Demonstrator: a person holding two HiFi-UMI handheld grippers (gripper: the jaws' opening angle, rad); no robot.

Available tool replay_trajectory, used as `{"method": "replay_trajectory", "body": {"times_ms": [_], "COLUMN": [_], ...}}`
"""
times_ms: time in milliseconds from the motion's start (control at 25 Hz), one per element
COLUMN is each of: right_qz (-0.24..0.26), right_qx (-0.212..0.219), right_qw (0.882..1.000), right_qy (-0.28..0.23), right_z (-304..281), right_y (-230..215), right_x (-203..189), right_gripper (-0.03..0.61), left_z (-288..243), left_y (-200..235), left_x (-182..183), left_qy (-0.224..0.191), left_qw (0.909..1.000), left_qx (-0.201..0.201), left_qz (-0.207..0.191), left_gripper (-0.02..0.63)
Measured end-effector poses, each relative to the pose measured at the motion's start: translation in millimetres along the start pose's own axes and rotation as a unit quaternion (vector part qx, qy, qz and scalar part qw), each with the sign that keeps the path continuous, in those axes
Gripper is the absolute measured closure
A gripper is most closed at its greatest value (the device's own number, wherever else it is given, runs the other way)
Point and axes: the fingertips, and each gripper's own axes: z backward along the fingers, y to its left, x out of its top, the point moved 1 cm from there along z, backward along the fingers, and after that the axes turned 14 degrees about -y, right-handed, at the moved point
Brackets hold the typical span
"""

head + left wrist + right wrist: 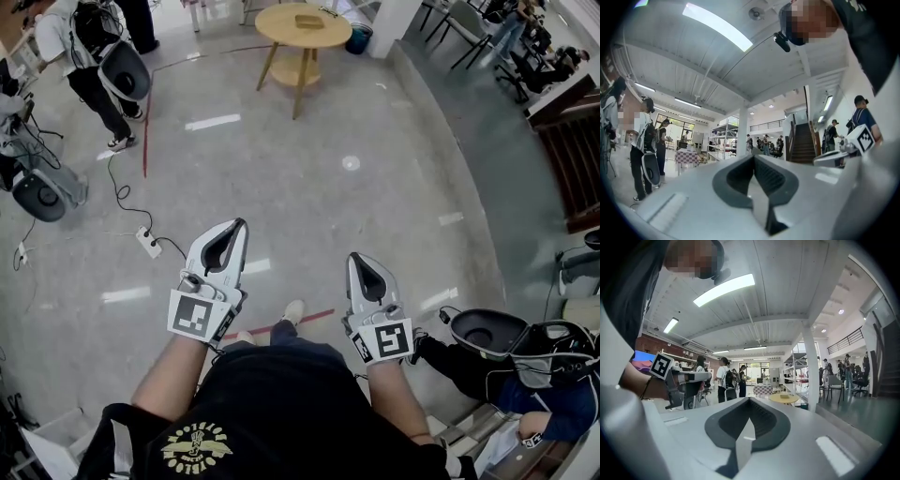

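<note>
In the head view my left gripper (pixel 239 225) is held out over the grey floor, jaws pressed together with nothing between them. My right gripper (pixel 357 259) is beside it, a little lower, also shut and empty. Both point forward, and neither touches anything. The left gripper view looks along its closed jaws (pixel 753 157) into a large hall, with the right gripper's marker cube (pixel 865 138) at its right edge. The right gripper view looks over its closed jaws (pixel 750 401) toward a round wooden table (pixel 783 398). The left gripper's marker cube (pixel 661 365) shows at its left.
A round wooden table (pixel 302 26) stands ahead at the top. A white power strip (pixel 148 242) with cables lies on the floor at the left, near standing people (pixel 89 56). A seated person (pixel 525 375) with black gear is at the lower right. Red tape (pixel 309 316) marks the floor.
</note>
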Motion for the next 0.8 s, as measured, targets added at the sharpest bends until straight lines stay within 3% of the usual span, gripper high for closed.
{"method": "replay_trajectory", "body": {"times_ms": [360,600,800], "right_qz": [-0.014,-0.033,-0.036], "right_qx": [-0.002,0.010,0.013], "right_qw": [1.000,0.999,0.999], "right_qy": [-0.023,-0.031,-0.032], "right_z": [-12.3,-20.2,-28.4], "right_y": [-65.8,-75.2,-86.1], "right_x": [-0.1,-2.5,-5.8], "right_gripper": [0.577,0.577,0.577], "left_z": [-48.1,-51.0,-59.1], "left_y": [-17.7,-7.6,-11.4], "left_x": [-5.8,3.9,2.5], "left_qy": [0.005,0.013,0.010], "left_qw": [0.9997,0.9984,0.9983], "left_qx": [0.006,0.043,0.035], "left_qz": [-0.022,-0.035,-0.046], "left_gripper": [0.612,0.612,0.612]}}
